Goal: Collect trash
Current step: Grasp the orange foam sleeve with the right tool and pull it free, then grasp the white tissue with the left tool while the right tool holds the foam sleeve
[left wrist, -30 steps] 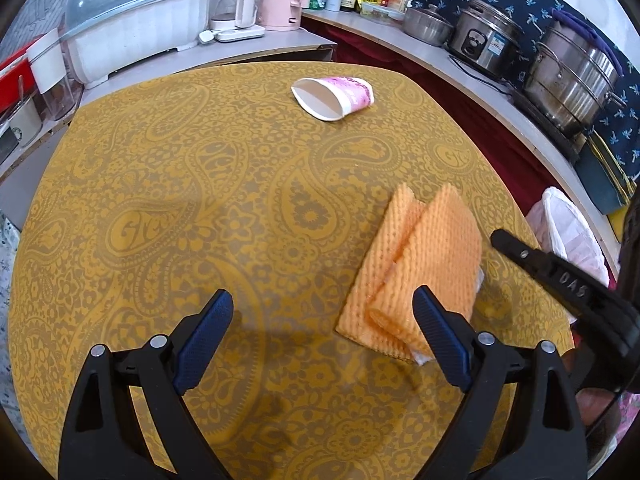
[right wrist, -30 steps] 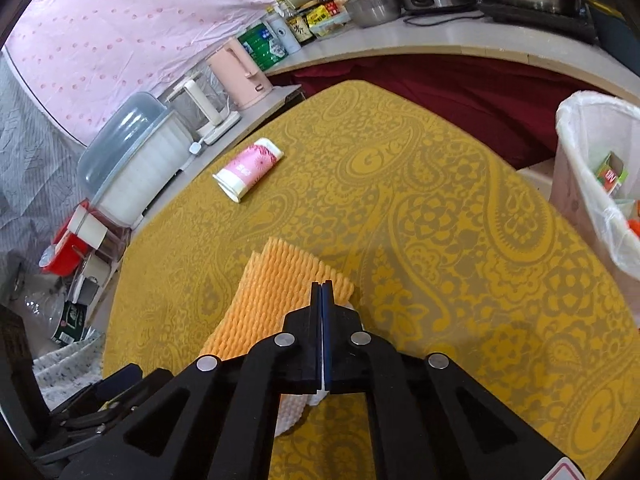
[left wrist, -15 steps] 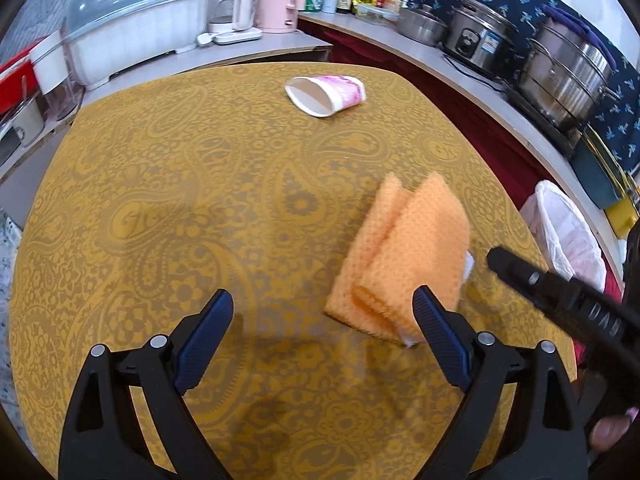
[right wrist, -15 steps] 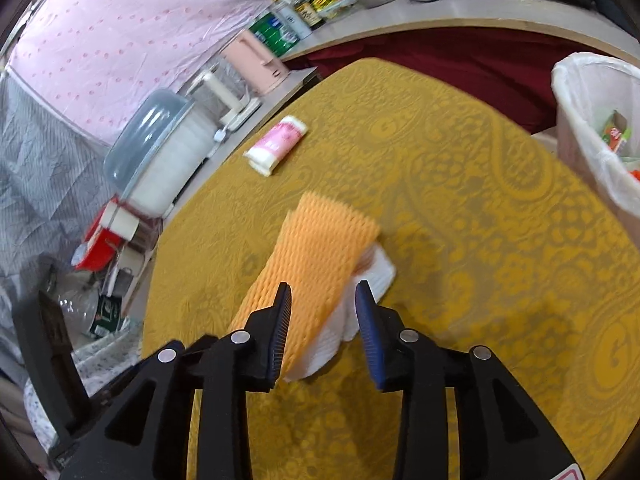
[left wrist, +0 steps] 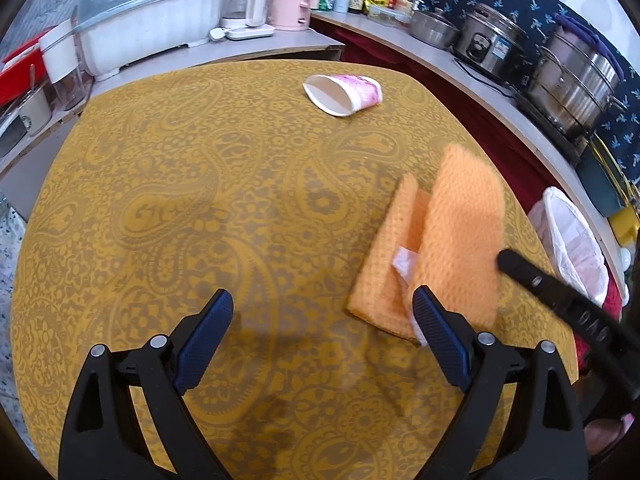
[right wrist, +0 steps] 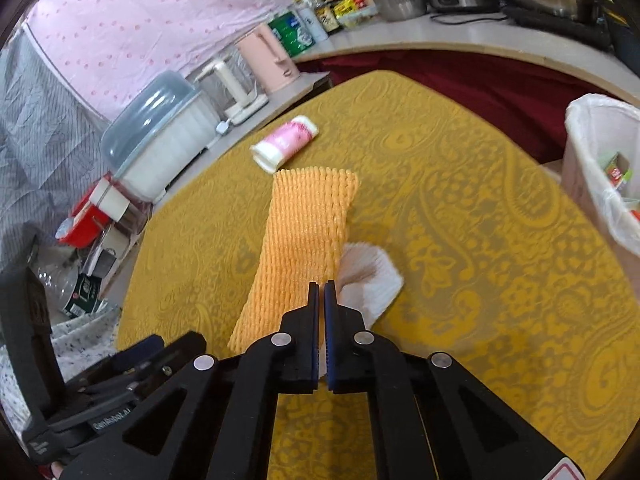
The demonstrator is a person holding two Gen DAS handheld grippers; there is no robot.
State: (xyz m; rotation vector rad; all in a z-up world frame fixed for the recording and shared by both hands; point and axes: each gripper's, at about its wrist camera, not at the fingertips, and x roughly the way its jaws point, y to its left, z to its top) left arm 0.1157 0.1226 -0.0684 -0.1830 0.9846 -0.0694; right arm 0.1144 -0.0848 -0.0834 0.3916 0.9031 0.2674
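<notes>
While the left-wrist view spreads out the whole yellow paisley surface [left wrist: 200, 208], only the right-wrist view looks down into the white-lined trash bin [right wrist: 600, 168] off the surface's edge, with scraps inside. The orange foam net [right wrist: 308, 236] is ribbed and folded, with a white tissue [right wrist: 370, 276] beside it; the right tongs [right wrist: 320, 292] are pressed together on its near end. Farther off, a pink paper cup [left wrist: 344, 94] lies on its side. The left tongs [left wrist: 320, 320] are spread, holding nothing.
</notes>
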